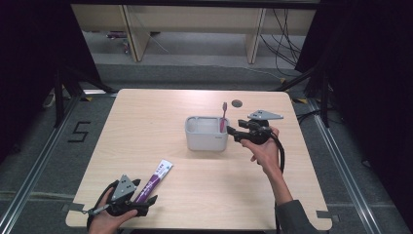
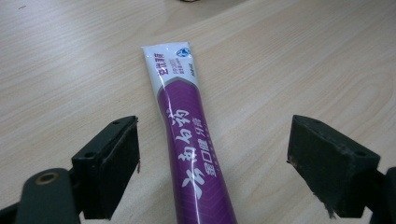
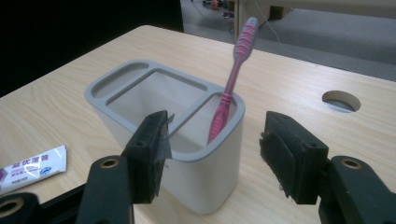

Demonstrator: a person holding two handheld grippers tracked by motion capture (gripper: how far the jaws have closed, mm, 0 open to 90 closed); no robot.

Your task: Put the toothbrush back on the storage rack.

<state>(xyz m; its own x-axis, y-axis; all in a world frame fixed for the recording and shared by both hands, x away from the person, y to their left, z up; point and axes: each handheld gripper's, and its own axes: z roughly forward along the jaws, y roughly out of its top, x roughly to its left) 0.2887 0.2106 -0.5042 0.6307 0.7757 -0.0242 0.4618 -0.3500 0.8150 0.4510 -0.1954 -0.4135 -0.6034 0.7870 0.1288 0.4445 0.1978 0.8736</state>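
A purple and white toothpaste tube (image 1: 155, 179) lies flat on the wooden table near its front left. My left gripper (image 1: 143, 193) is open around the tube's lower end; in the left gripper view the tube (image 2: 191, 140) runs between the two pads of that gripper (image 2: 217, 156), with a gap on each side. A grey holder (image 1: 204, 142) stands at mid table with a pink toothbrush (image 1: 224, 117) upright in its right compartment. My right gripper (image 1: 233, 132) is open just right of the holder. In the right gripper view its jaws (image 3: 215, 144) frame the holder's near corner (image 3: 187, 172) and the toothbrush (image 3: 231, 84), touching neither.
A round cable hole (image 1: 236, 103) sits in the tabletop behind the holder. The tube's white end (image 3: 32, 165) shows at the left of the right gripper view. Bare wood surrounds the holder. Dark curtains and floor rails flank the table.
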